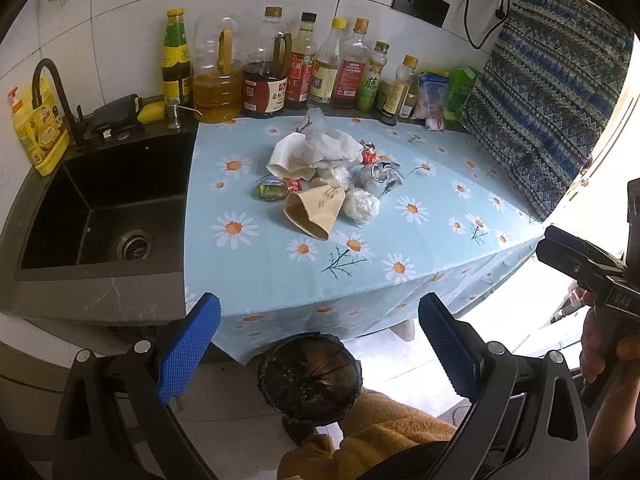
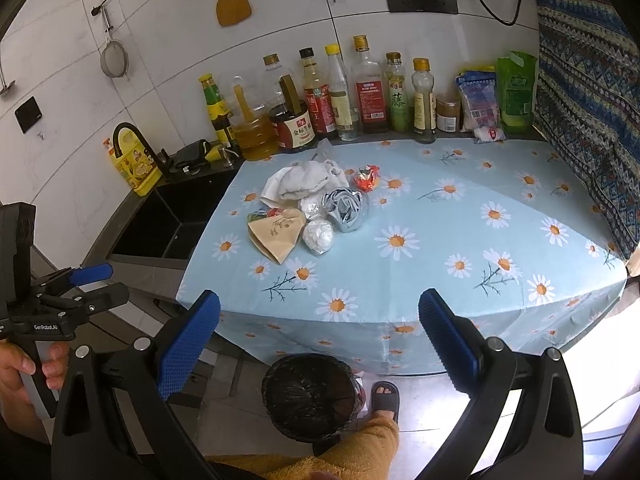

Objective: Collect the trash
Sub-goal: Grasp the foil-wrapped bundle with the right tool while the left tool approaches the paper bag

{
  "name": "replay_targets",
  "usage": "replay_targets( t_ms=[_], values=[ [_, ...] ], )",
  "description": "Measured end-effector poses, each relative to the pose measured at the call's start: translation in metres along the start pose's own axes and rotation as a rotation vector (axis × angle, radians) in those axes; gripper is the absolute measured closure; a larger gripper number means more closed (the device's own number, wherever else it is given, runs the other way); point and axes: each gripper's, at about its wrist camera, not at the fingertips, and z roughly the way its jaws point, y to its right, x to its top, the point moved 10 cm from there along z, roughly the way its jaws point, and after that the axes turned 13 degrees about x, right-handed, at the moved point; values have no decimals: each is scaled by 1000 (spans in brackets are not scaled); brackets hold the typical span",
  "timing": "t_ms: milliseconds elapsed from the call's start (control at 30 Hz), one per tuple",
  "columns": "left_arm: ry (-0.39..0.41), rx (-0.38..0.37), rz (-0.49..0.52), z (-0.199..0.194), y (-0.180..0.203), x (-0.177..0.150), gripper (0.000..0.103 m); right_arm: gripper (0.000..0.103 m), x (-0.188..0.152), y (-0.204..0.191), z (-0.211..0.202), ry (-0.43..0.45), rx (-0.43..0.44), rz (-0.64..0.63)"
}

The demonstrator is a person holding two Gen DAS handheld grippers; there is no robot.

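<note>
I see the trash pile sitting mid-counter on the daisy-print cloth — a loose cluster of pieces touching one another. At its back lies a crumpled white wad; in front, a flattened tan paper cup with its open mouth toward me, and just beside it a white balled wrapper. A crinkled silver foil bag lies to the right of these, a red wrapper behind it, and a green one at the left edge of the pile.

My left gripper is spread wide with nothing between its blue pads, and my right gripper is likewise parted and empty; both hang off the near edge of the counter. Below them stands a bin with a black liner, close against the cloth's hanging front.

The cloth is bare around the pile on the near and right sides. A black sink drops away at the left edge, and a row of bottles lines the back wall.
</note>
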Motion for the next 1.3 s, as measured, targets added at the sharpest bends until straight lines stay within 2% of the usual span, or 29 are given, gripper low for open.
replay_targets(
  t_ms=[167, 400, 500, 800, 967, 1300],
  values=[
    [-8, 21, 41, 8, 8, 12, 7, 4, 19, 6, 11, -14, 5, -30],
    [-31, 23, 27, 34, 17, 33, 7, 4, 39, 25, 34, -43, 46, -17],
    [-60, 47, 28, 56, 19, 39, 7, 4, 42, 36, 48, -68, 47, -29],
    [-140, 99, 50, 121, 26, 48, 7, 4, 45, 66, 100, -157, 130, 8],
    [-210, 105, 7, 155, 26, 44, 7, 4, 55, 78, 133, -197, 161, 19],
    [-292, 124, -77, 183, 24, 34, 7, 5, 73, 96, 209, -280, 157, -12]
  ],
)
